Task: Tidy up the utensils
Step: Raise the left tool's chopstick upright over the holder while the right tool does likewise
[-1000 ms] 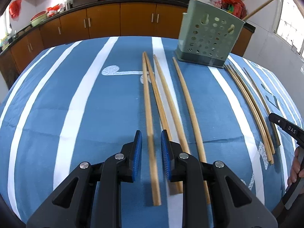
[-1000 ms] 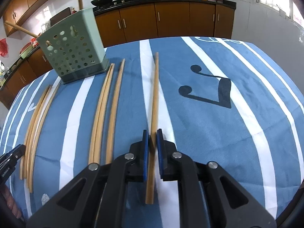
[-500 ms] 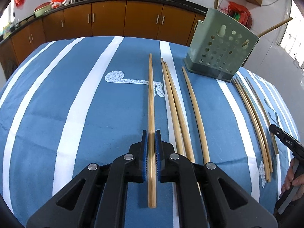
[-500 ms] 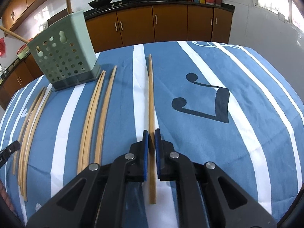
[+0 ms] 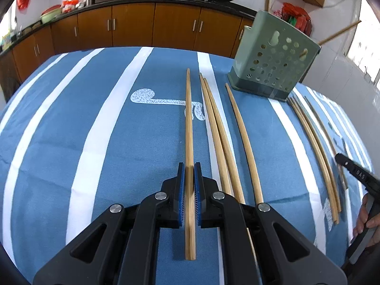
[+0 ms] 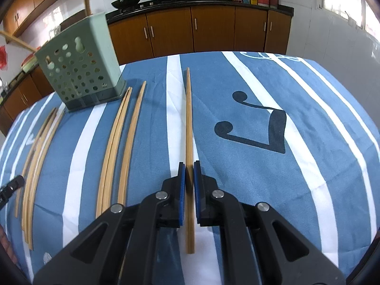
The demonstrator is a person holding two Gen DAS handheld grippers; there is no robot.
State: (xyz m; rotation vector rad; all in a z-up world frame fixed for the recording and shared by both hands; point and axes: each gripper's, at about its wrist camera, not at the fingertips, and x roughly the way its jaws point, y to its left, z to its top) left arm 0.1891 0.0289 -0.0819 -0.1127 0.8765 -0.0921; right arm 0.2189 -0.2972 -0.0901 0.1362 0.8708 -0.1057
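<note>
My left gripper (image 5: 189,169) is shut on a long bamboo chopstick (image 5: 188,123), which runs forward between the blue pads, lifted off the blue striped cloth (image 5: 95,142). In the right wrist view my right gripper (image 6: 189,167) is shut on another bamboo chopstick (image 6: 188,118) in the same way. A green perforated utensil holder (image 5: 270,57) stands at the back of the table with two chopsticks sticking out of it; it shows at the back left (image 6: 80,68) in the right wrist view. Several loose chopsticks (image 5: 220,128) lie on the cloth beside the held one.
More loose chopsticks (image 6: 118,142) lie left of my right gripper, and another bundle (image 6: 35,156) lies further left. A hand with the other gripper (image 5: 363,190) is at the right edge of the left wrist view. Brown kitchen cabinets (image 5: 133,23) run behind the table.
The left jaws closed on the chopstick, which was lying loose between them a second ago, and it now points straight forward. The right jaws tightened on their chopstick. Both chopsticks rose slightly.
</note>
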